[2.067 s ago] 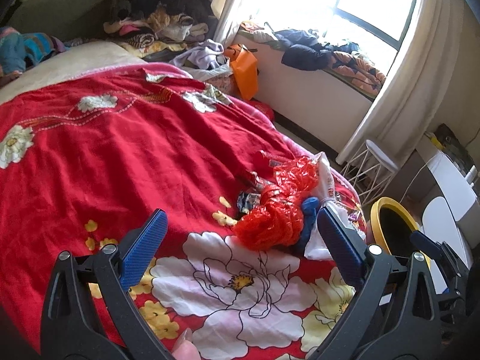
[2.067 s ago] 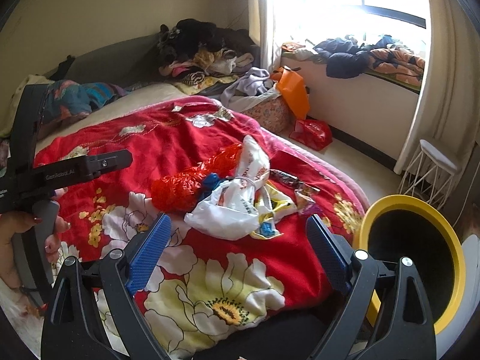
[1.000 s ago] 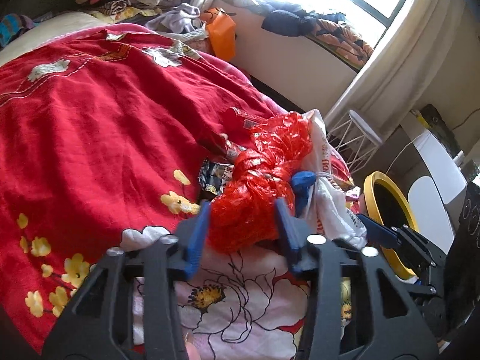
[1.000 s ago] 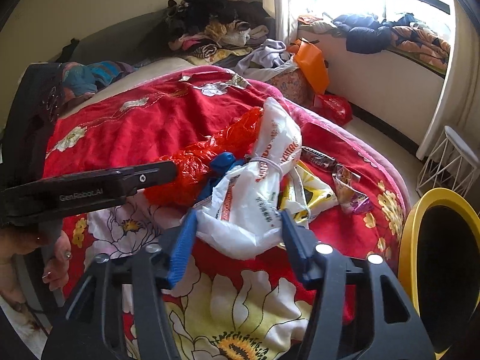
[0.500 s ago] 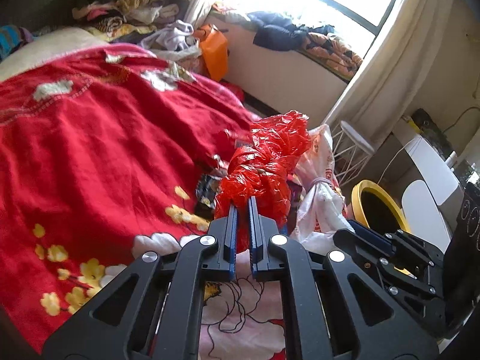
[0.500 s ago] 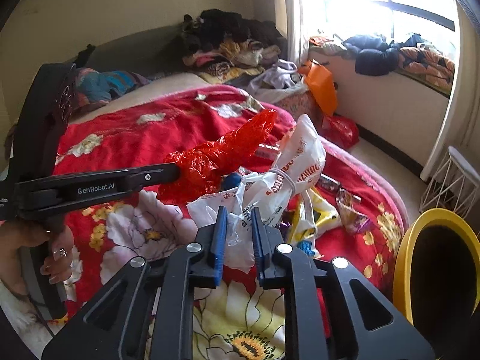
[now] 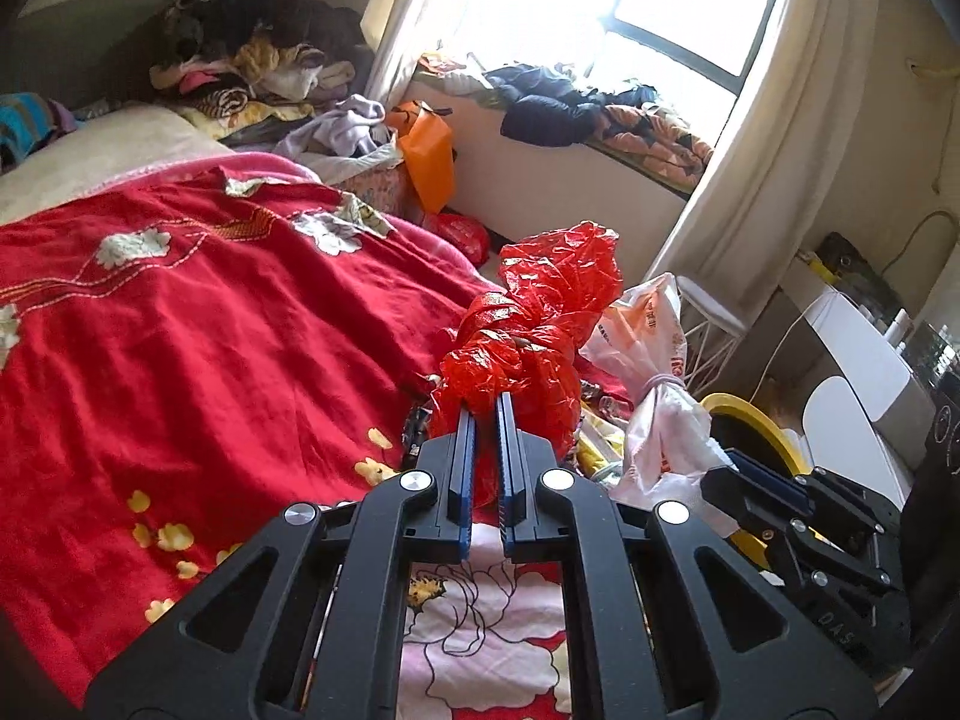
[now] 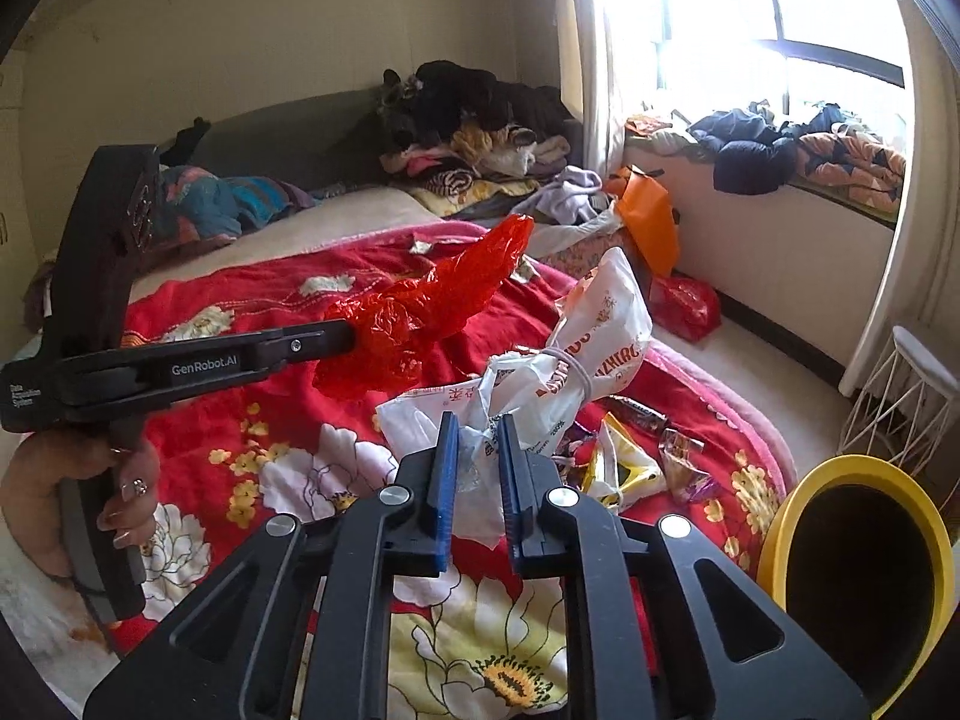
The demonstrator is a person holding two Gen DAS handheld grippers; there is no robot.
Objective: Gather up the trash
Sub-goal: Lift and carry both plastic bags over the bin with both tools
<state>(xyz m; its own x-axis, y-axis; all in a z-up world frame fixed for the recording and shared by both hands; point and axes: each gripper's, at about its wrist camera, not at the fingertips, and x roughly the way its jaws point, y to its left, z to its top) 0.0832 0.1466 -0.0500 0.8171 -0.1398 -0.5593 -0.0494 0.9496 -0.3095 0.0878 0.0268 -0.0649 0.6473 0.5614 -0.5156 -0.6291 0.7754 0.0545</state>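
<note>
both grippers were clamped, left gripper [image 7: 486, 414] on the red bag [image 7: 534, 324], right gripper [image 8: 477, 432] on the white bag [image 8: 576, 354]; yellow bin [image 8: 780, 534] sat at 4 o'clock, nearer the right one.

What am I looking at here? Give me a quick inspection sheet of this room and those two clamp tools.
Surface: bed with red floral blanket.
Job's things: red plastic bag and white plastic bag, both lifted; snack wrappers lie on the blanket; yellow-rimmed bin beside the bed.
Clutter: clothes pile at the bed's far end, orange bag.
Grippers: left gripper jaws shut on the red bag; right gripper jaws shut on the white bag.
Cables: one on the wall.
Surroundings: window, curtain, white wire stand.
</note>
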